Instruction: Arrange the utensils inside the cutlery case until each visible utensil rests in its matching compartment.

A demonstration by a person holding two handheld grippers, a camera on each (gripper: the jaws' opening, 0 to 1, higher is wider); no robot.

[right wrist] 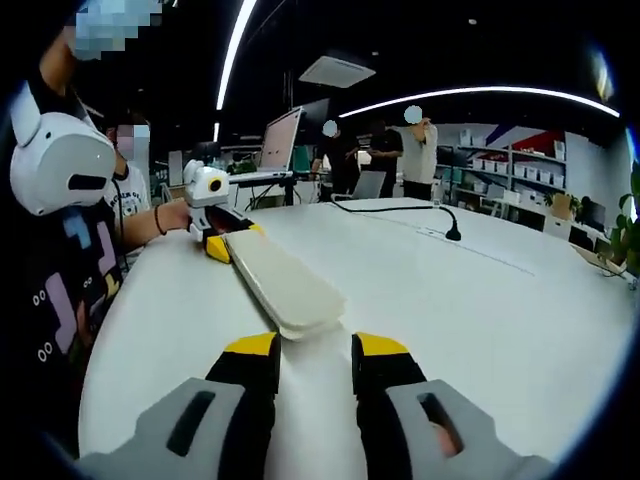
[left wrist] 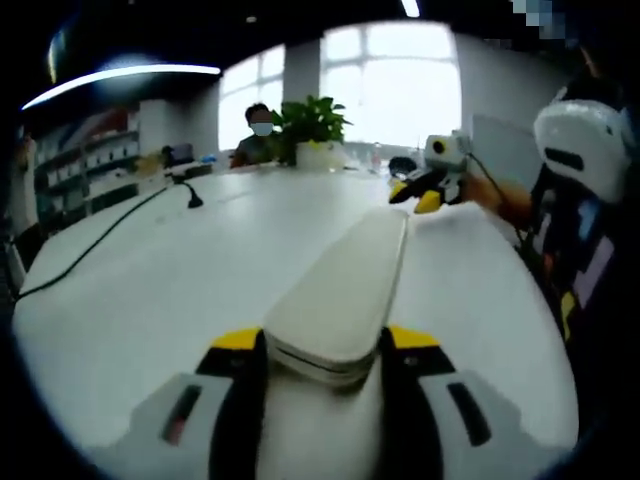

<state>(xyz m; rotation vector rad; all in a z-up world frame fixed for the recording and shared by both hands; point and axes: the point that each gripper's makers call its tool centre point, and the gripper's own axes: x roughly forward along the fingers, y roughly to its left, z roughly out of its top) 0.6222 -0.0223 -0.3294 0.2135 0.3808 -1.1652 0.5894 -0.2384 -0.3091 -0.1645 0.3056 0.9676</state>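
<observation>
Lower centre of the left gripper view: left gripper (left wrist: 322,352) clamped on the near end of the closed cutlery case (left wrist: 345,295), yellow-tipped jaws pressed to either side of it; case stretching away toward the frame's upper right across the white table (left wrist: 150,290). At its far end, right gripper (left wrist: 425,195), jaws close by the case end, contact hard to tell from here.

Lower centre of the right gripper view: right gripper (right wrist: 315,352) with jaws apart, near end of the cutlery case (right wrist: 285,282) lying just ahead of the tips, not gripped (a sliver of table between); farther off, upper left, left gripper (right wrist: 222,243) at the opposite end.

Beyond, in the left gripper view: black cable (left wrist: 100,240) trailing at left, potted plant (left wrist: 313,130) at upper centre.

Judged early in the task: lid still down, no utensils on view, nothing sorted; opening the case and all placing still ahead.
</observation>
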